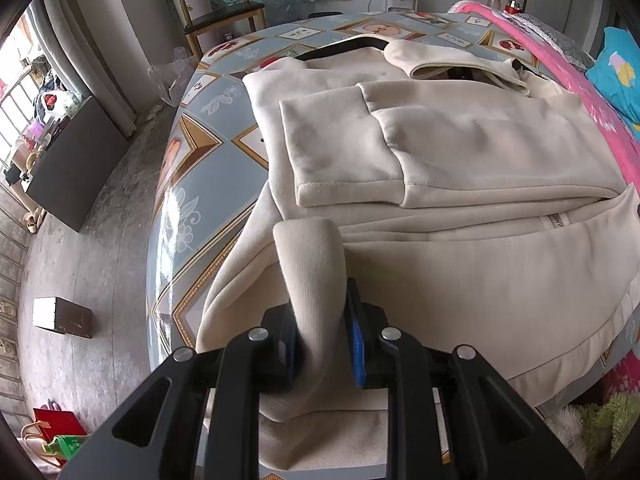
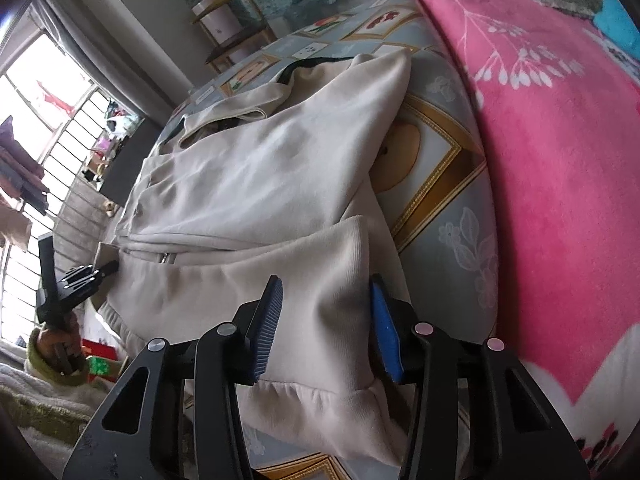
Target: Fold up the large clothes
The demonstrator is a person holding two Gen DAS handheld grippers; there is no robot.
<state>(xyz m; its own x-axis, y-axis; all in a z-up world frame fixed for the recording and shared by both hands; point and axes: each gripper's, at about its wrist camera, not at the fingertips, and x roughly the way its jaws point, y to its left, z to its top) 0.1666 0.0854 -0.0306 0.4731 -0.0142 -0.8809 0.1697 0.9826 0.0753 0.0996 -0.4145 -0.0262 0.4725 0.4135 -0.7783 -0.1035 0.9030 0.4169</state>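
A large cream jacket point(image 1: 460, 152) lies on a table covered with a blue patterned cloth point(image 1: 200, 144), its two sleeves folded across the chest. My left gripper point(image 1: 322, 340) is shut on a raised fold of the jacket's bottom hem at its left corner. In the right wrist view the jacket point(image 2: 248, 168) spreads ahead. My right gripper point(image 2: 326, 328) has its blue pads apart with a bunch of the hem at the right corner between them. The left gripper also shows in the right wrist view point(image 2: 108, 268) at the jacket's far hem corner.
A pink floral blanket point(image 2: 560, 140) lies along the table's right side. A wooden chair point(image 1: 218, 12) stands beyond the far end. A dark cabinet point(image 1: 76, 160) and a small box point(image 1: 60, 316) are on the floor to the left. Red and green bags point(image 1: 56, 436) lie near.
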